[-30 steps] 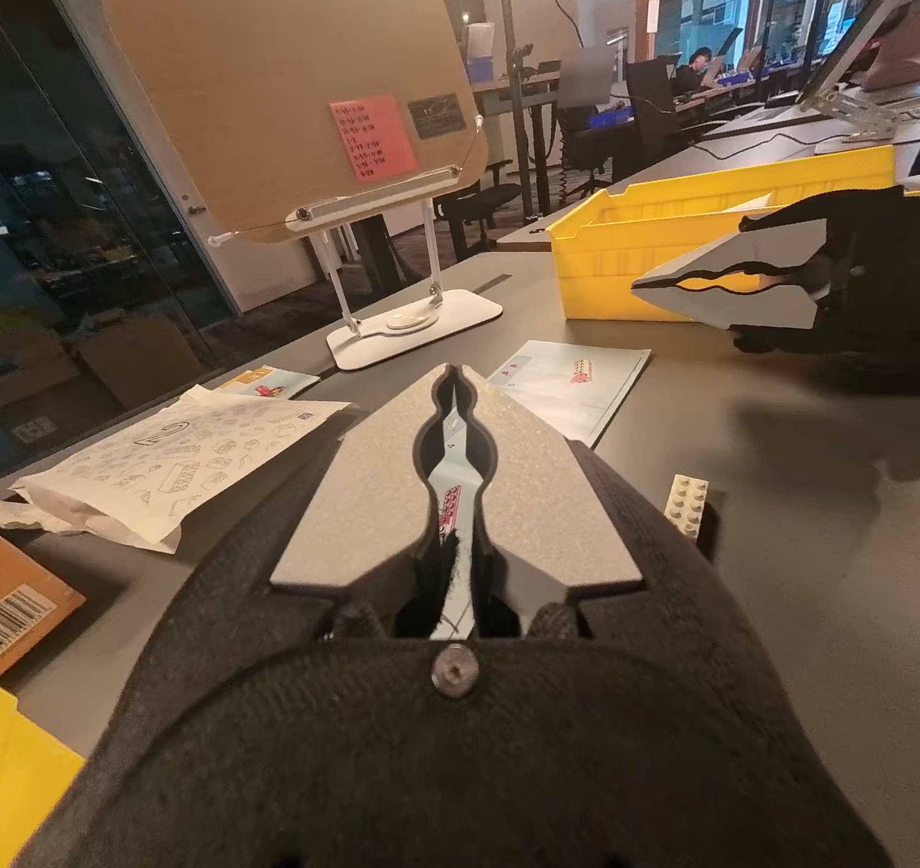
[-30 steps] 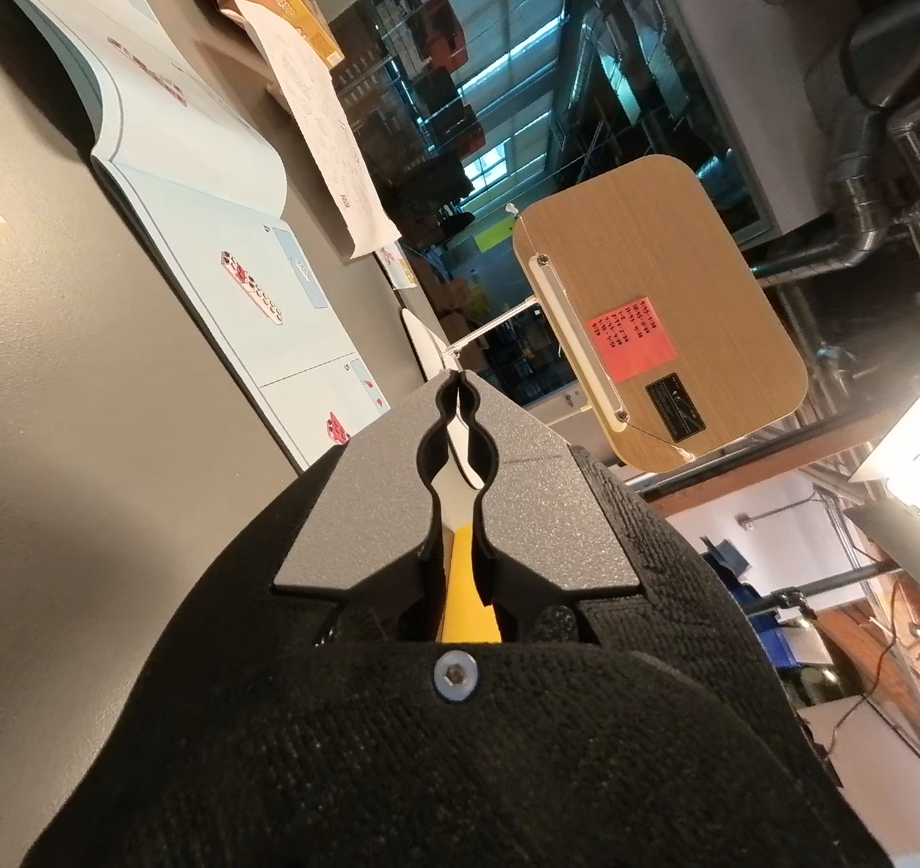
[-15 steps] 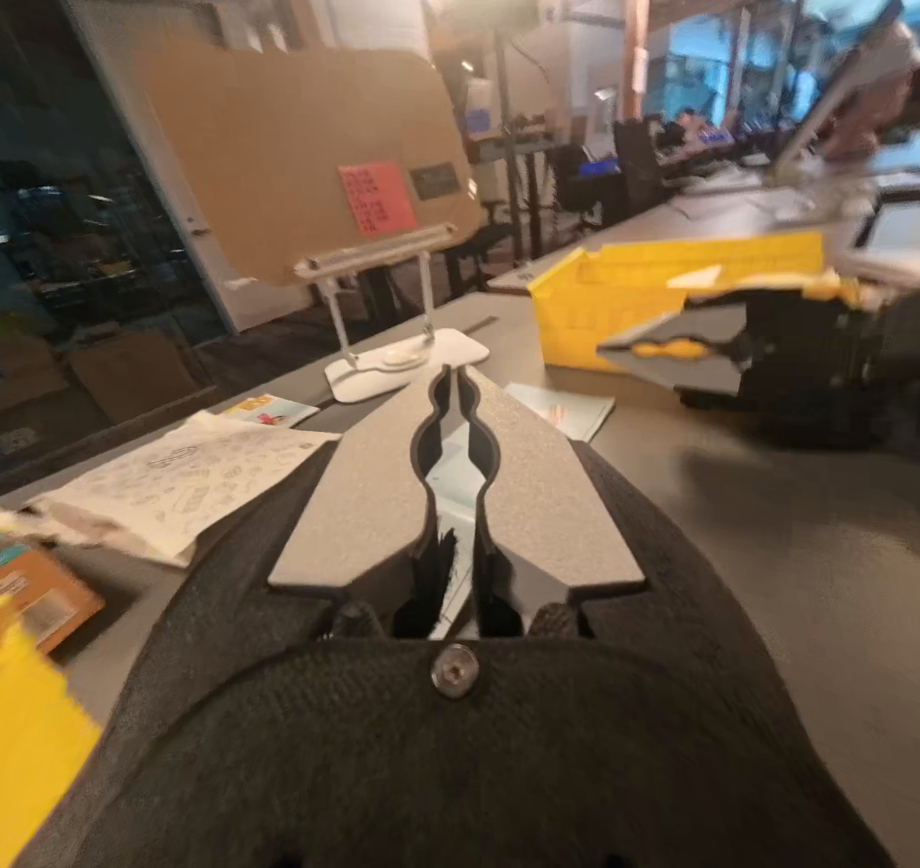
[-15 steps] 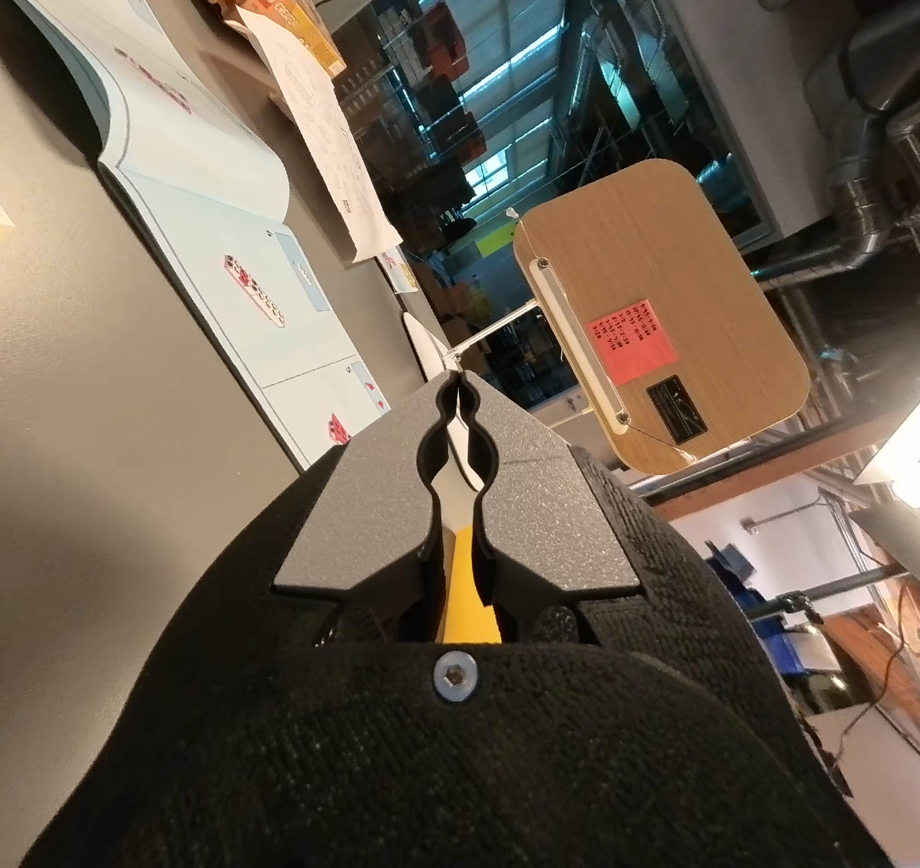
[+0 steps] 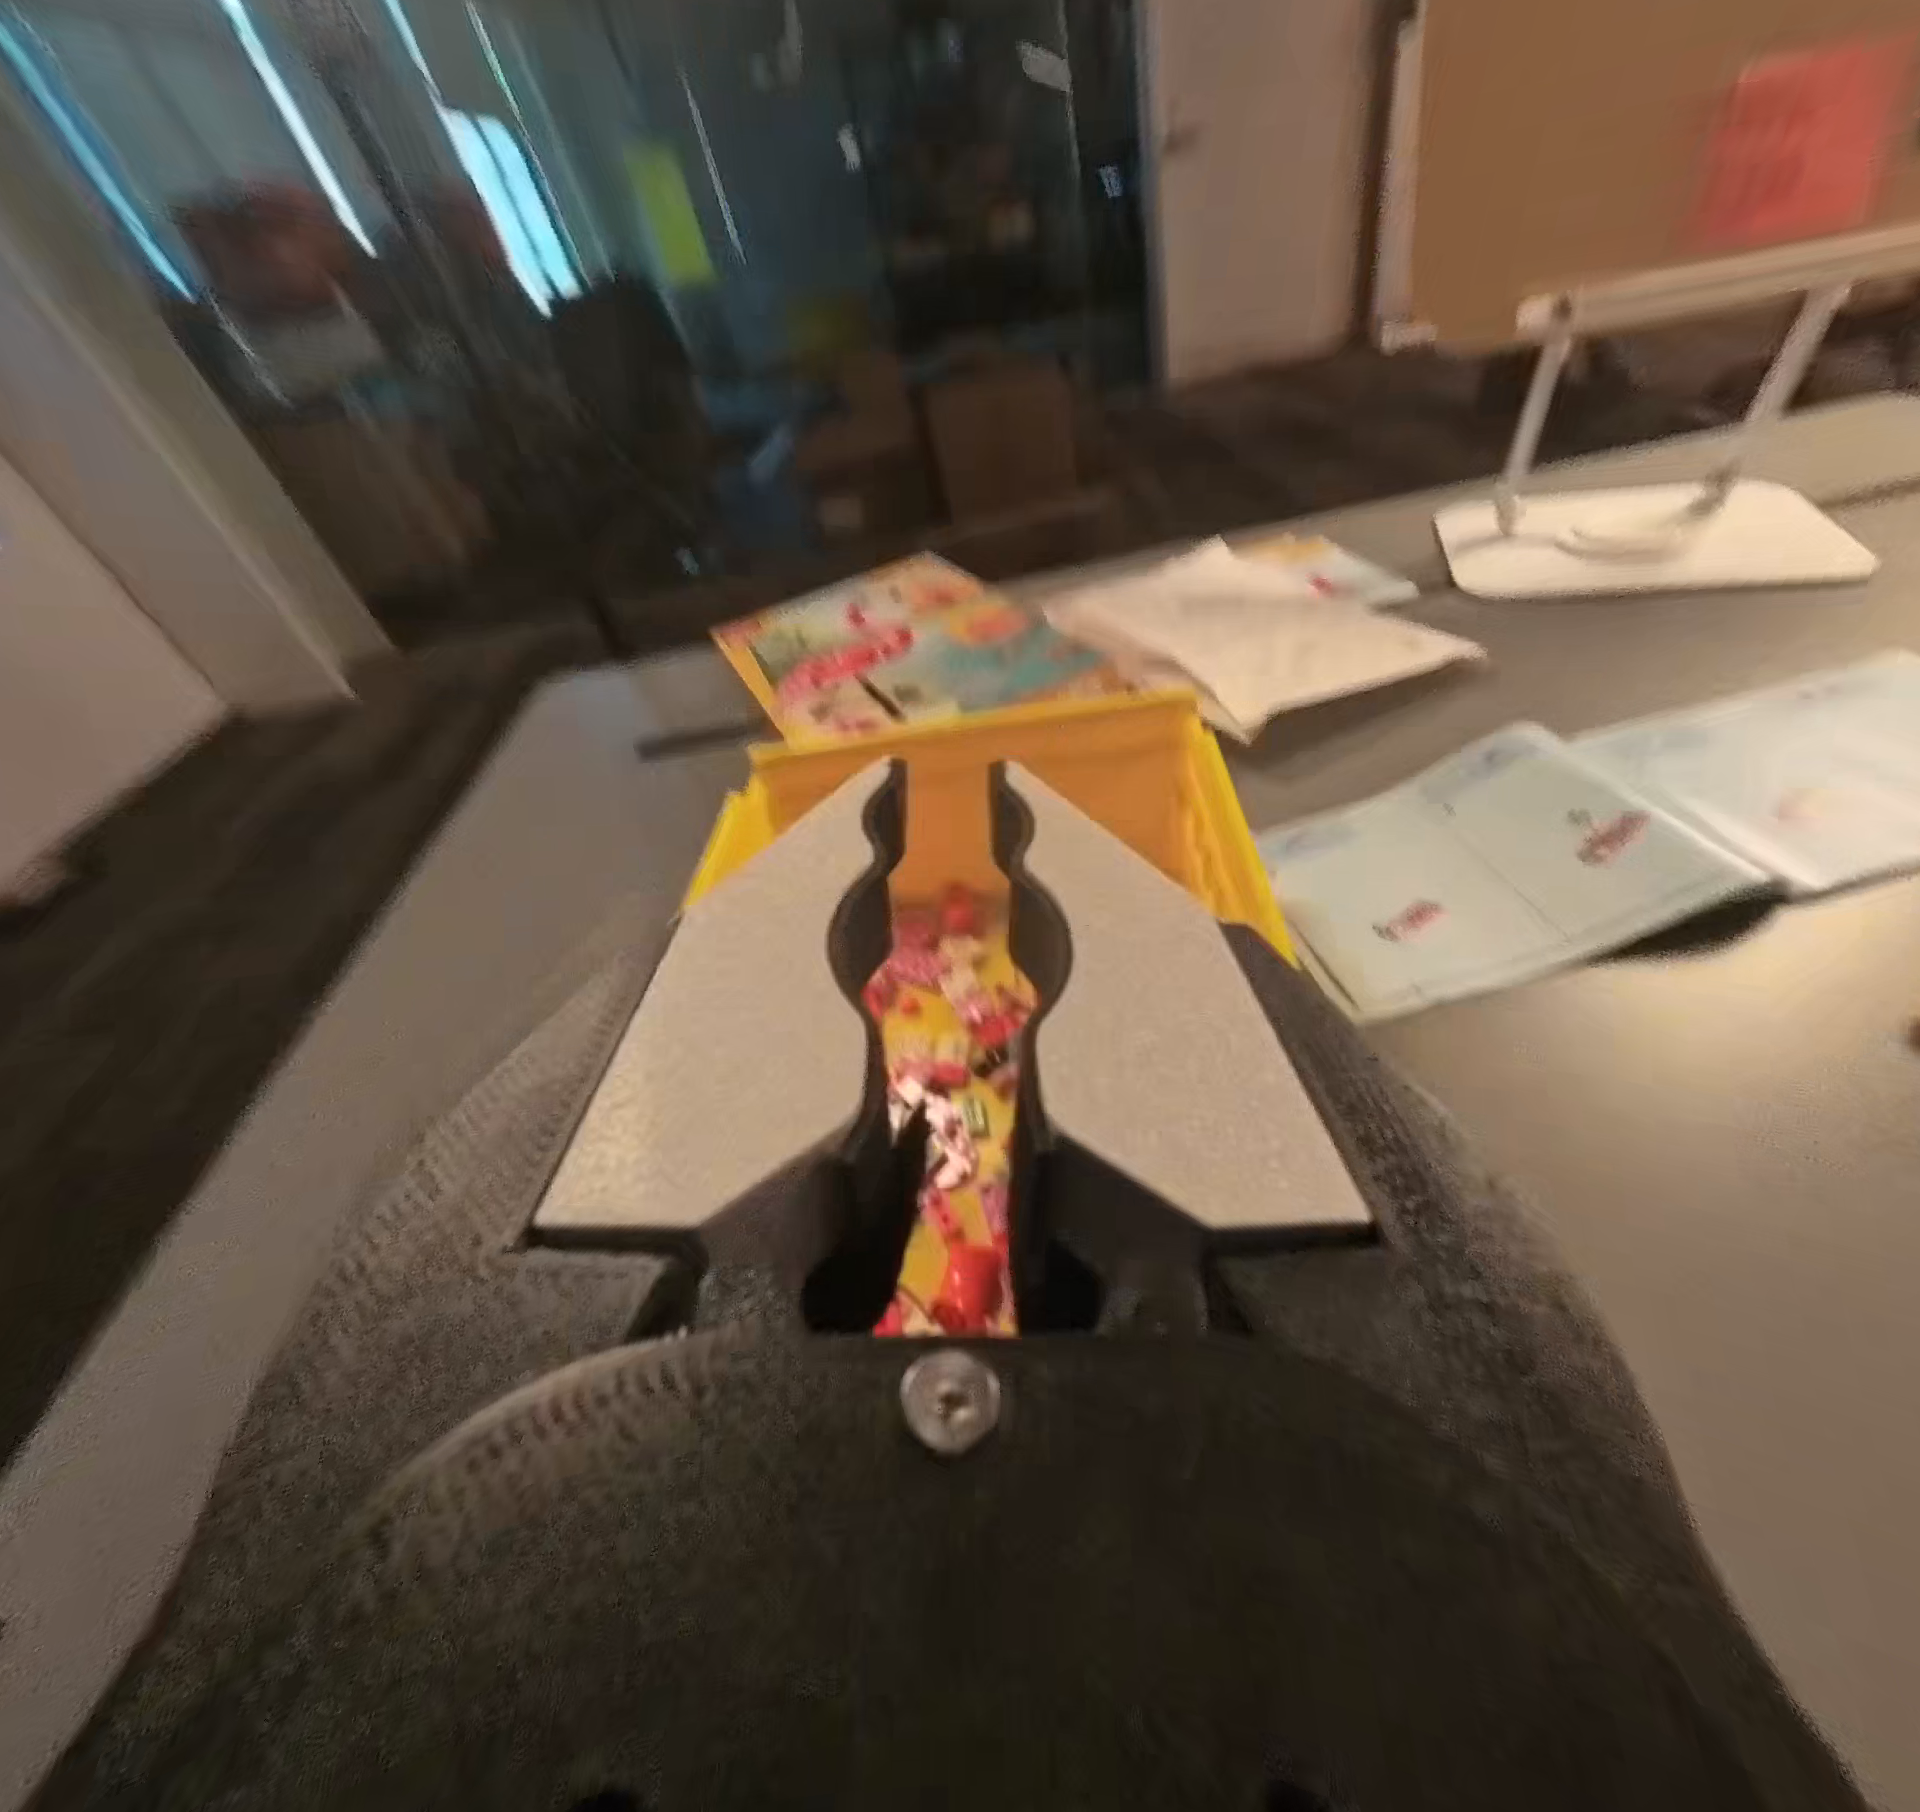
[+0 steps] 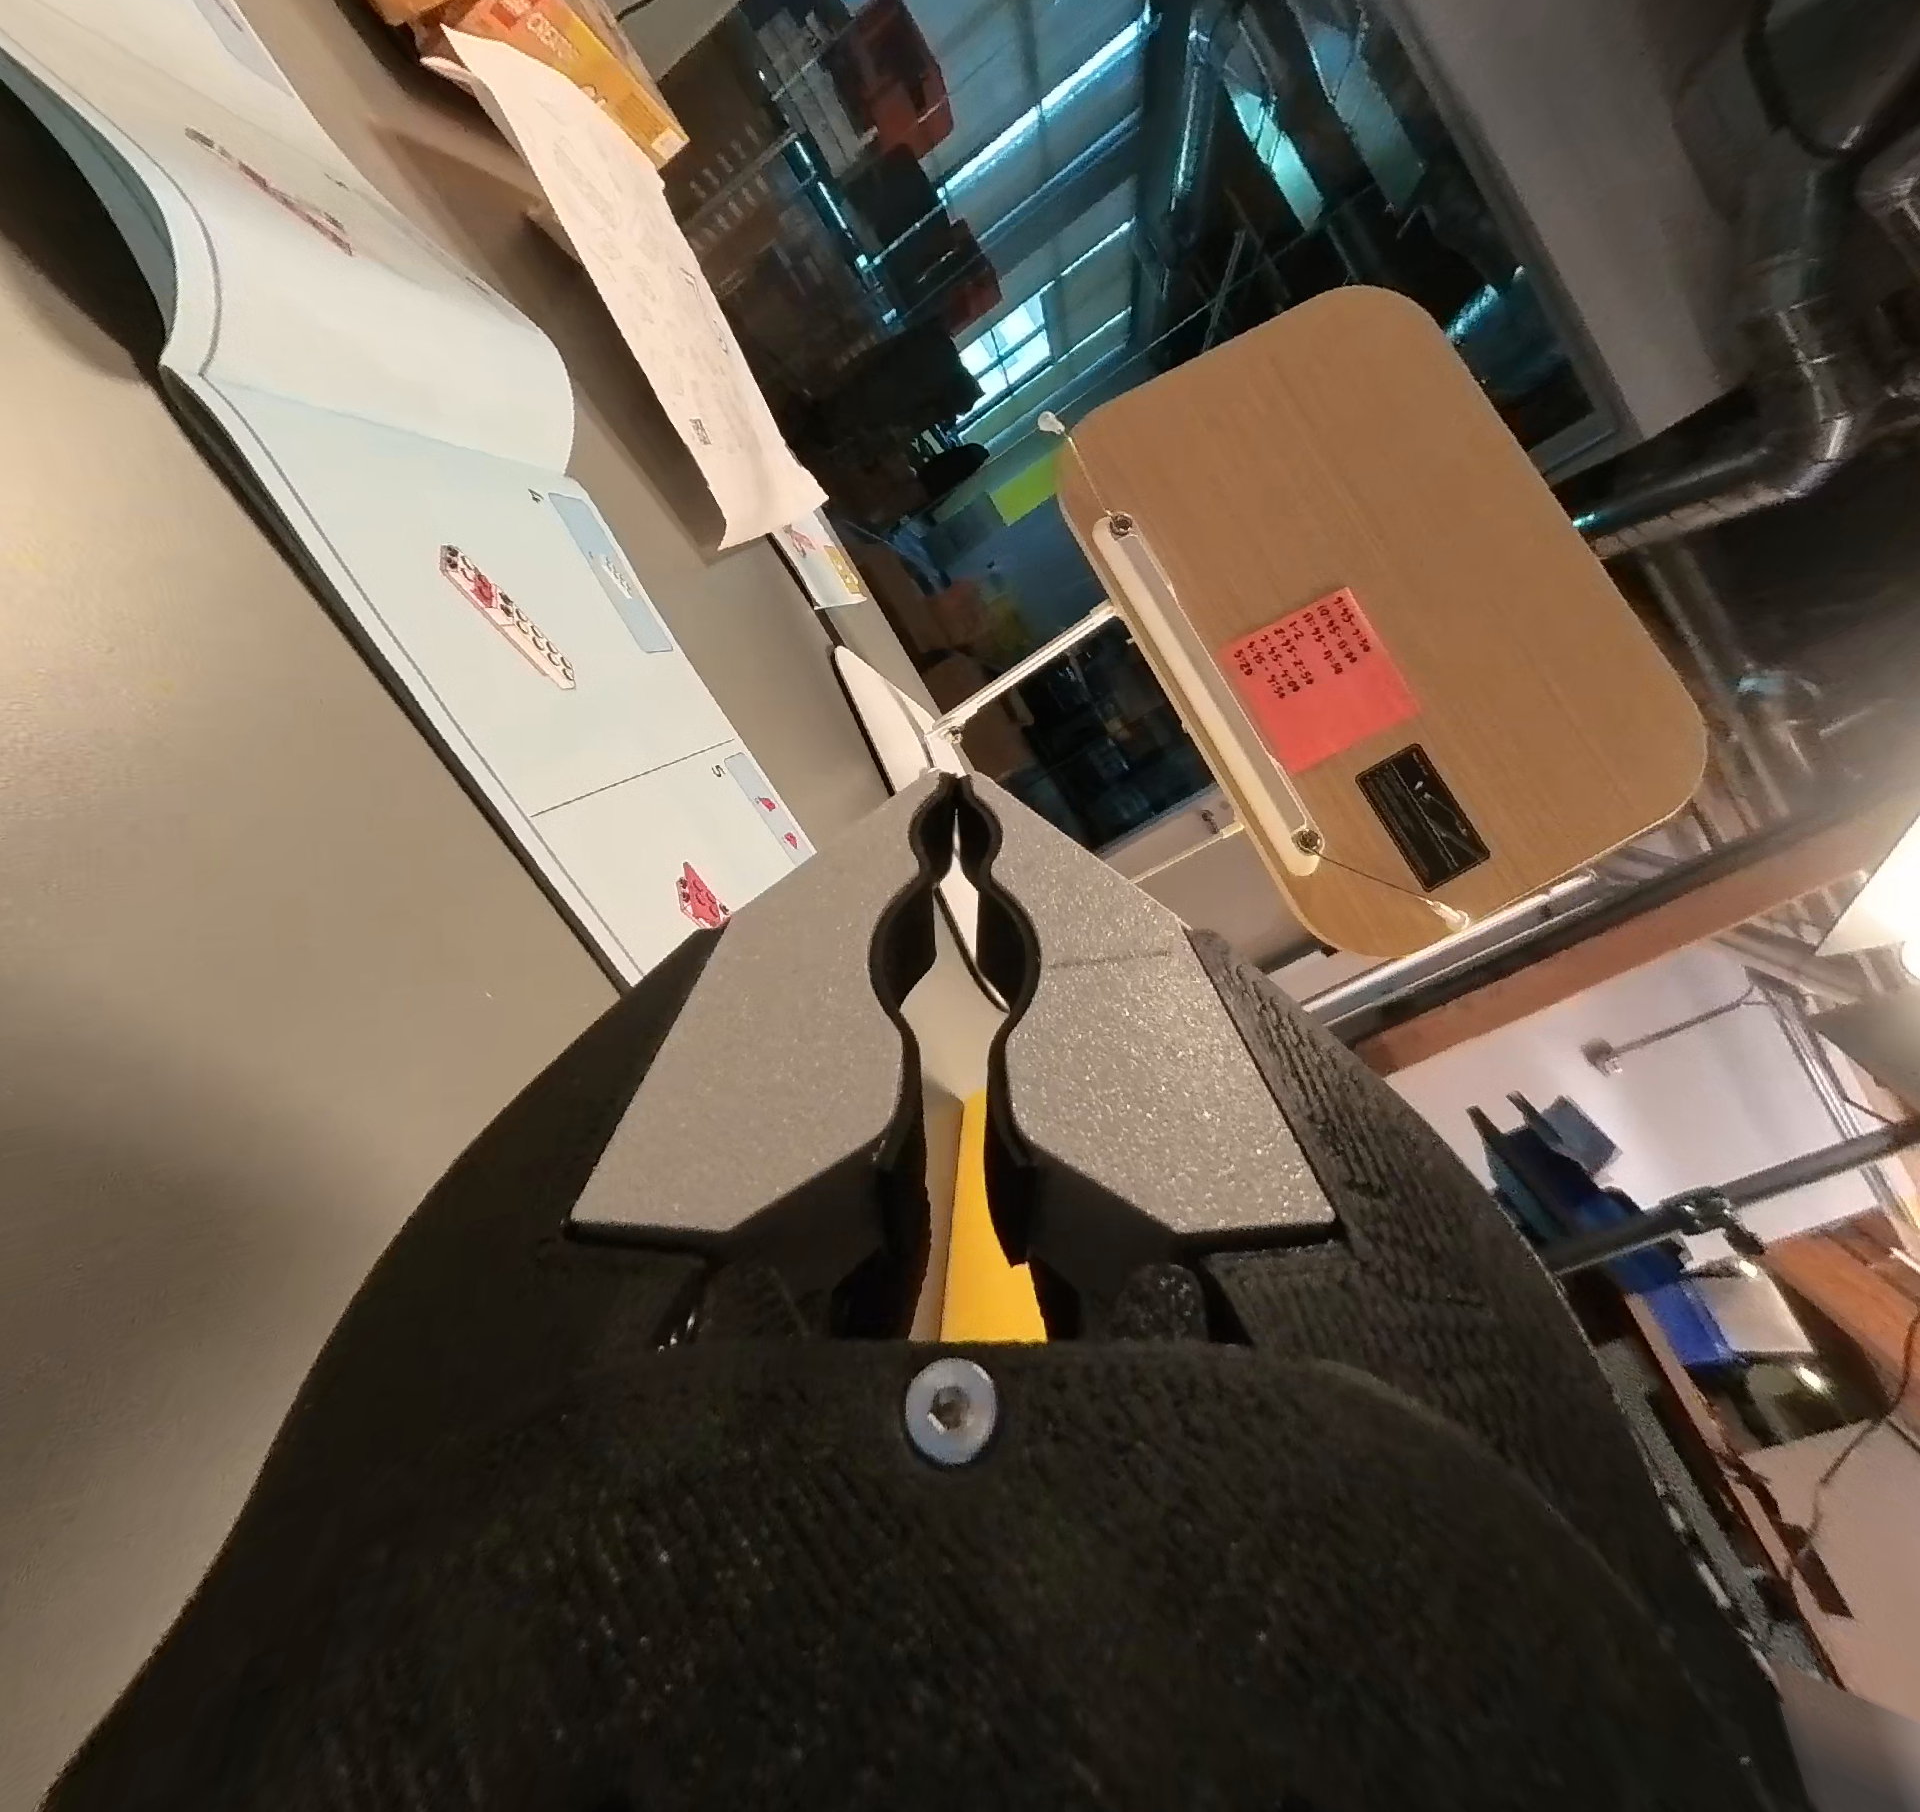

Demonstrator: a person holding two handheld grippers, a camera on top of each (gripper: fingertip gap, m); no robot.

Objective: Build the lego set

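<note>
Both tongs held nothing: left tongs [image 5: 943, 775] slightly parted above the yellow plastic bin of small bricks [image 5: 1143, 775]; right tongs [image 6: 953, 783] closed, empty.

I am working in an open-plan office or lab workspace. A long grey desk [image 5: 1558, 1191] carries an open instruction booklet [image 5: 1538, 858], a yellow parts bin [image 5: 1226, 827] of small bricks and a wooden book stand [image 6: 1382, 671]. Behind it I see glass partition walls [image 5: 623, 256], exposed ceiling ducts [image 6: 1808, 391], stacked cardboard boxes [image 5: 987, 432] and blue storage bins [image 6: 1558, 1149].
</note>
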